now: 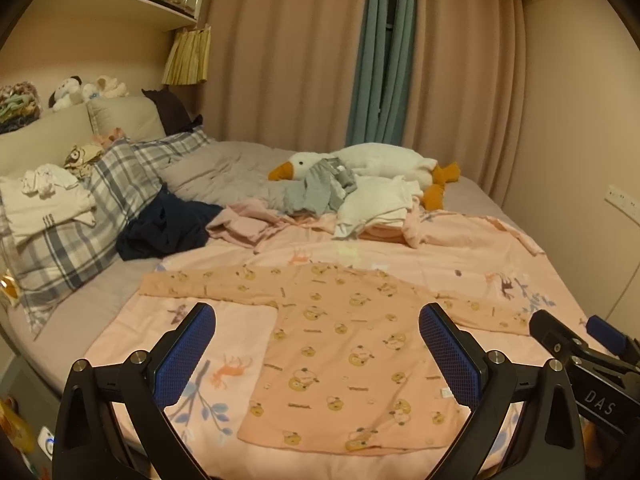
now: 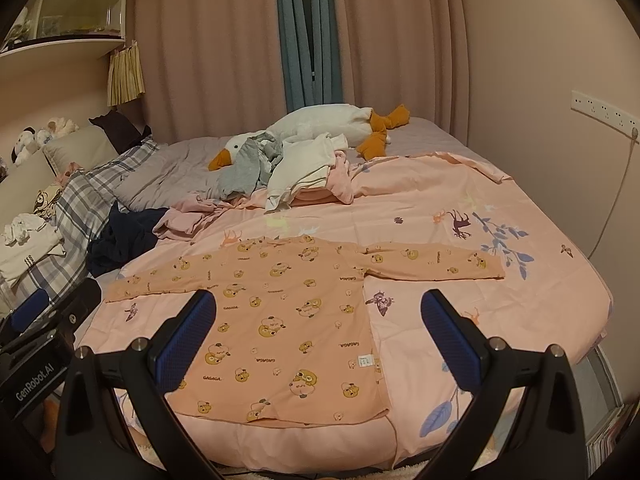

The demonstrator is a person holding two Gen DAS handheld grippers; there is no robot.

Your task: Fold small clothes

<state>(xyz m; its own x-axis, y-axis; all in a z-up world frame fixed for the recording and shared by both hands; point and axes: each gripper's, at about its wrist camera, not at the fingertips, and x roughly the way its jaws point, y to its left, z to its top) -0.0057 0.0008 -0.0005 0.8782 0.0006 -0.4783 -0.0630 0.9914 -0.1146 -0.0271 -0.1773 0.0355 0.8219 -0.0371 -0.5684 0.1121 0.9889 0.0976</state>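
A small peach long-sleeved shirt [image 1: 340, 344] printed with bears lies flat on the pink bedspread [image 1: 440, 248], both sleeves spread sideways. The same shirt [image 2: 288, 320] fills the middle of the right wrist view, hem toward me. My left gripper [image 1: 316, 320] hangs open above the shirt's lower part, its blue pads [image 1: 180, 360] wide apart and empty. My right gripper [image 2: 318, 308] is also open over the shirt's hem side, holding nothing. The right gripper [image 1: 576, 344] shows at the right edge of the left wrist view, and the left gripper [image 2: 32, 320] at the left edge of the right one.
A heap of loose clothes [image 1: 328, 196] and a plush goose [image 1: 372, 164] lie at the far side of the bed. A dark garment [image 1: 164, 228] and plaid pillows [image 1: 100, 208] sit at the left. Curtains [image 2: 240, 40] and a wall [image 2: 560, 60] bound the bed.
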